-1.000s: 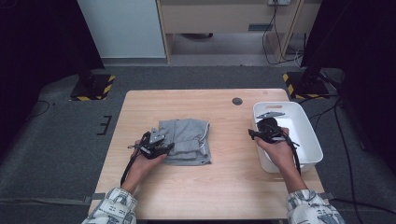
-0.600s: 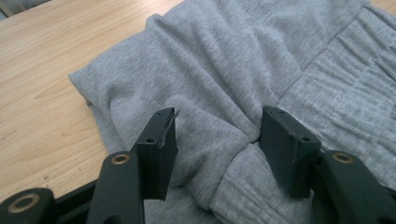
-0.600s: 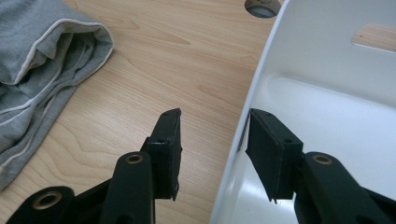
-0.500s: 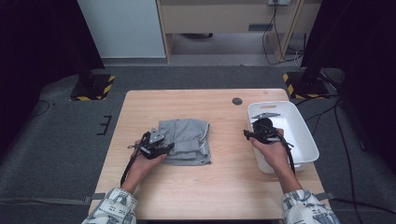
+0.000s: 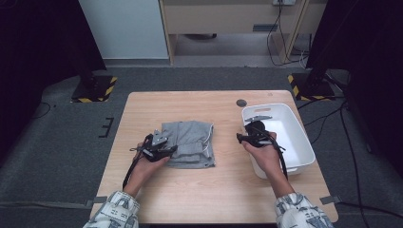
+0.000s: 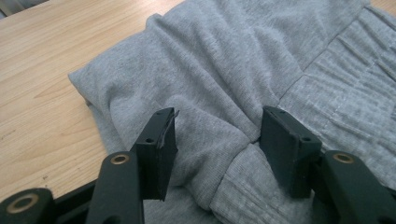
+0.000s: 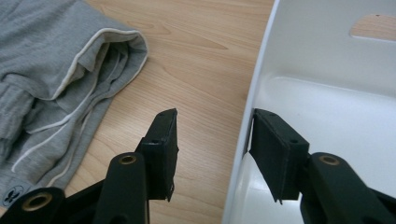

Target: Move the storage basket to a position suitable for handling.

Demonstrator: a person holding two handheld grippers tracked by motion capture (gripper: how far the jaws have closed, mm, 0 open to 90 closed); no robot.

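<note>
On the wooden table (image 5: 228,190), folded grey garment (image 5: 190,142) lies centre-left. My left gripper (image 6: 217,140) is spread over its folds, nothing gripped. My right gripper (image 7: 212,140) is released, straddling the white bin (image 5: 304,142) wall.

Bare desk (image 5: 228,190) along the near edge and far edge, open passage there. Folded grey garment (image 5: 190,142) takes mid-left; left gripper (image 6: 217,140) sits over its left edge, jaws apart, cloth bulging between them. White bin (image 5: 297,142) blocks the right side; right gripper (image 7: 212,140) straddles its left wall, one jaw inside, one outside. Open strip of desk between garment and bin. Small dark disc (image 5: 241,102) near far edge.
</note>
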